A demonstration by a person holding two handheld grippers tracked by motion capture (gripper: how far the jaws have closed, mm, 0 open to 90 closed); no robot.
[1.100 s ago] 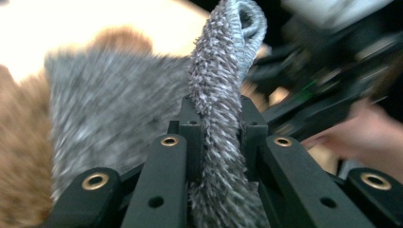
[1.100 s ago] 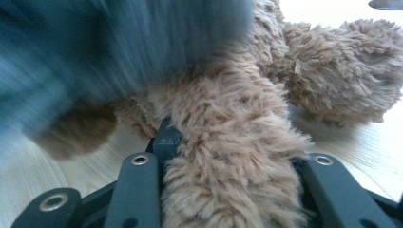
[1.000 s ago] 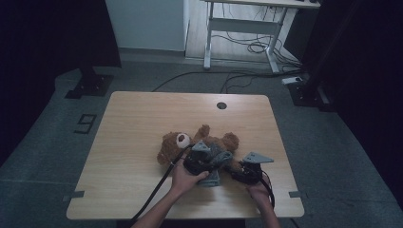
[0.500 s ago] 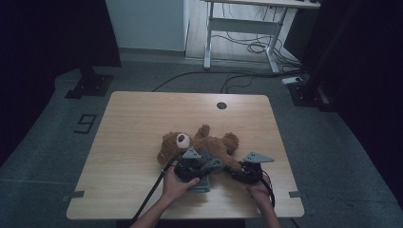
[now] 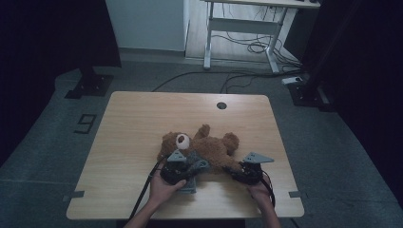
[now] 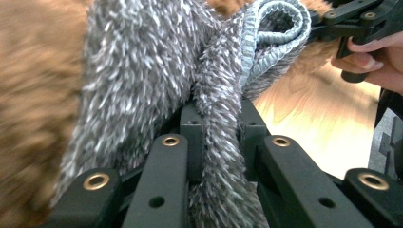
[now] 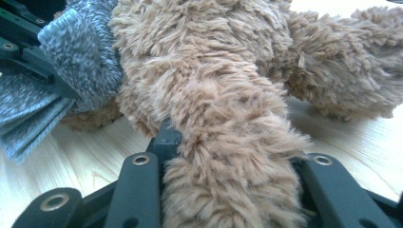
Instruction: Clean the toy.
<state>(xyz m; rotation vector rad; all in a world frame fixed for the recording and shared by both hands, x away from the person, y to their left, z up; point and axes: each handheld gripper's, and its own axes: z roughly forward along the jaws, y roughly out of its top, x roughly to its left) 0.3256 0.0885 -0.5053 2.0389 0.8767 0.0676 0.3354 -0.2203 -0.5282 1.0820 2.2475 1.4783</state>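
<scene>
High view, layout: A brown teddy bear [image 5: 202, 146] lay on its back near the front middle of the wooden table [image 5: 142, 118], head toward the left.
High view, change: The left gripper [image 5: 183, 167] had drawn back toward the person's edge of the table since the earlier frames, and the grey knit garment [image 5: 192, 168] had come with it, now lying lower on the bear's body and partly on the table.
High view, right side: The right gripper [image 5: 240, 172] sat at the bear's lower right limb, in the same place as a second before.
Left gripper view, tool state: The jaws were closed narrow on a fold of the grey knit garment [image 6: 209, 118]; its ribbed hem [image 6: 273, 38] curled above them, with bear fur at the left edge.
Left gripper view, background: The person's right hand [image 6: 375, 52] appeared at upper right.
Right gripper view, tool state: The jaws were clamped on the bear's leg [image 7: 228, 156], anchoring the toy against the pull.
Right gripper view, garment: The grey knit [image 7: 76, 61] was bunched at upper left beside the torso.
Assessment: The garment appeared to be partway through being pulled along the body while the leg was held; the work looked unfinished.
</scene>
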